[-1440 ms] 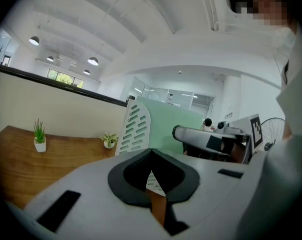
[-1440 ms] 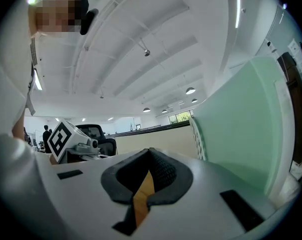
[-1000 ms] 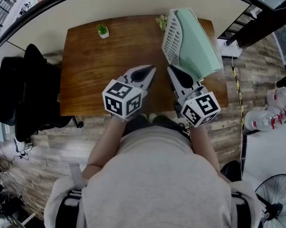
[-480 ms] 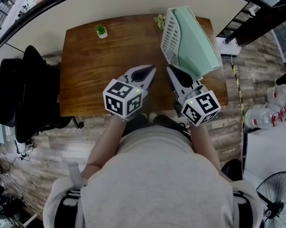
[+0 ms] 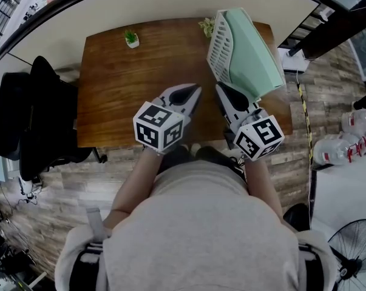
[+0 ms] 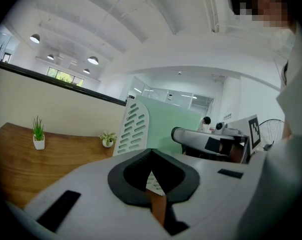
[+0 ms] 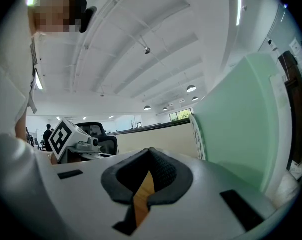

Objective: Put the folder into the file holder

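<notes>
Your folder [image 5: 255,50] is mint green; file holder [image 5: 218,47] white w/ slot pattern. The surface [image 5: 122,96] is brown wood-grain. Your left gripper [image 5: 193,90] & right gripper [image 5: 219,87]: pale grey, black fingers [image 5: 181,93], b/w square markers. The plant [image 5: 132,37] is green, white pot.

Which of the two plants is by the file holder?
The plant on the right, beside the file holder; the other plant stands alone further left.

Wooden desk [image 5: 116,90] on grey-brown plank floor [image 5: 55,190], black chair [image 5: 37,120] at left, round ceiling lamps [image 6: 93,60] overhead.

Folder [image 5: 254,52] in file holder [image 5: 219,48] on table [image 5: 122,93]
</notes>
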Demonstrator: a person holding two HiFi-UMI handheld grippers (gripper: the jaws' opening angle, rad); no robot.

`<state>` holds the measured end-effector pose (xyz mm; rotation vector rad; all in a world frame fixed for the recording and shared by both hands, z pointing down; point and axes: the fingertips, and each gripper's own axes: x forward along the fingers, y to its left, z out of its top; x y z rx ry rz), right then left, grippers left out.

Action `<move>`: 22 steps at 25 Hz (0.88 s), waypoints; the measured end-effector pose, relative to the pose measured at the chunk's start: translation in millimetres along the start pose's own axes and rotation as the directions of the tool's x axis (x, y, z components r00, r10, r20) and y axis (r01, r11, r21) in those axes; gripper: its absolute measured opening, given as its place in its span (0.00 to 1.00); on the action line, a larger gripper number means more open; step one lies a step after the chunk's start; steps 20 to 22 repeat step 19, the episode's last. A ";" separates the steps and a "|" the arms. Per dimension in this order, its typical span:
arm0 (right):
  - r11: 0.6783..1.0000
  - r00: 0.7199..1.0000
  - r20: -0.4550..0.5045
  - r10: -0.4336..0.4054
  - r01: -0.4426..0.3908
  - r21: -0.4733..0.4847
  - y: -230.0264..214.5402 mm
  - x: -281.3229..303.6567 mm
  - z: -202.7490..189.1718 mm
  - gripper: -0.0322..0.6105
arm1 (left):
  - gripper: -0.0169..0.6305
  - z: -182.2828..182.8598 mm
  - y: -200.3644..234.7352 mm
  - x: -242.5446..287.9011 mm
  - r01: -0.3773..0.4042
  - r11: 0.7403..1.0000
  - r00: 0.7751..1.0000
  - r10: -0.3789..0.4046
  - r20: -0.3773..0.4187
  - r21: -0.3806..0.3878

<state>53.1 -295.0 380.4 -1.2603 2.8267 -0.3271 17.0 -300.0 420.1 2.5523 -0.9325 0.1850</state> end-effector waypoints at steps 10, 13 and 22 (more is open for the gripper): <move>1.000 1.000 -0.007 0.003 -0.003 -0.007 1.6 1.6 -1.1 0.06 | 0.04 -1.4 2.6 -0.8 0.002 1.000 1.000 -0.002 0.001 -0.003; 1.000 1.000 -0.009 0.002 -0.002 -0.010 1.4 2.5 -1.2 0.06 | 0.04 -1.1 4.5 -0.5 0.002 1.000 1.000 -0.002 0.001 -0.002; 1.000 1.000 -0.018 0.012 -0.012 -0.006 0.3 4.3 -1.5 0.06 | 0.04 0.8 5.5 0.4 0.001 1.000 1.000 -0.001 0.002 -0.004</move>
